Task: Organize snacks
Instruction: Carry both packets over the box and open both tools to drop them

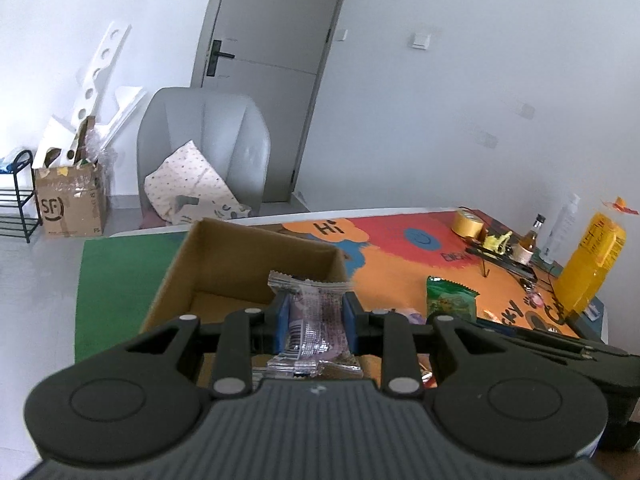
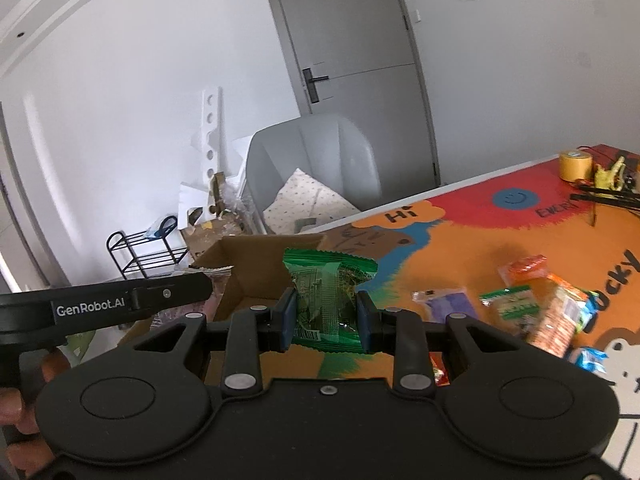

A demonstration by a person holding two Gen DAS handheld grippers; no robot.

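Note:
My left gripper [image 1: 314,320] is shut on a purple snack packet [image 1: 314,316] with clear crimped ends and holds it above the near edge of an open cardboard box [image 1: 224,256]. My right gripper [image 2: 326,314] is shut on a green snack packet [image 2: 328,296] and holds it just right of the same box [image 2: 240,256]. The left gripper also shows in the right wrist view [image 2: 120,304], to the left over the box. The green packet shows in the left wrist view [image 1: 450,298].
Several loose snack packets [image 2: 516,300] lie on the colourful mat [image 2: 460,248] to the right. A yellow tape roll [image 1: 466,222], small bottles [image 1: 530,236] and a yellow bag [image 1: 592,264] stand at the far right. A grey chair [image 1: 204,140] stands behind the table.

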